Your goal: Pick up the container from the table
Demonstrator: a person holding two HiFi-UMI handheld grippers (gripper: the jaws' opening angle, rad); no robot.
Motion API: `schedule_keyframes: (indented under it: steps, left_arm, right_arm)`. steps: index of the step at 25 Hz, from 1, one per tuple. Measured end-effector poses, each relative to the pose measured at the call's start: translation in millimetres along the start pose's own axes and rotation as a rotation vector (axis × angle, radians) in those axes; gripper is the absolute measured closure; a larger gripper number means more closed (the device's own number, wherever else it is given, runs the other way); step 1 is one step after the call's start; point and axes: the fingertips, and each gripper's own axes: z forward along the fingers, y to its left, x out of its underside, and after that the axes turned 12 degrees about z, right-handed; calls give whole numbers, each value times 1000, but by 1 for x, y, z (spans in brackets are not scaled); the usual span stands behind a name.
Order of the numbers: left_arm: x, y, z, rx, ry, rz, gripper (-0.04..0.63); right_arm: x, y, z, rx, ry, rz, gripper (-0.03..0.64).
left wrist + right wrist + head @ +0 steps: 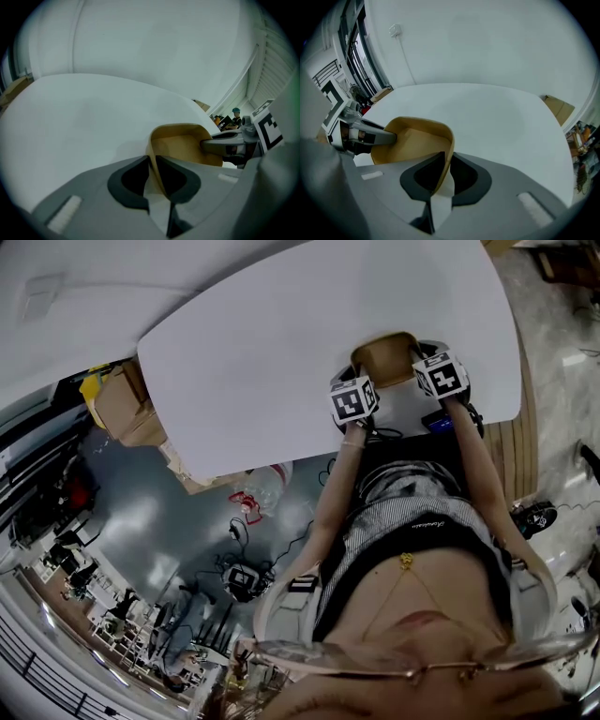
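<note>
- One container (385, 358), tan and open-topped, sits at the near edge of the table (281, 334), close to the person.
- Two holds on it: left gripper (156, 173) pinches one wall between its jaws, right gripper (443, 172) pinches the opposite wall.
- Grasp looks done. The lift is left, and I cannot tell whether the base has cleared the table.
</note>
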Motion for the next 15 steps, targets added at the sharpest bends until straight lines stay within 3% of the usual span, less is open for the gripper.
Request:
schedule_keyframes:
  steps: [4, 11, 15]
  left_arm:
    - [-2, -2, 1, -42, 1, 67, 545]
    - [-1, -1, 4, -16, -5, 48, 542]
    - [-2, -1, 7, -14, -10, 71, 543]
  right_arm:
    - [3, -3, 3, 0, 22, 2, 550]
    - [4, -4, 6, -31, 48, 43, 548]
    - [2, -4, 5, -4, 55, -5, 541]
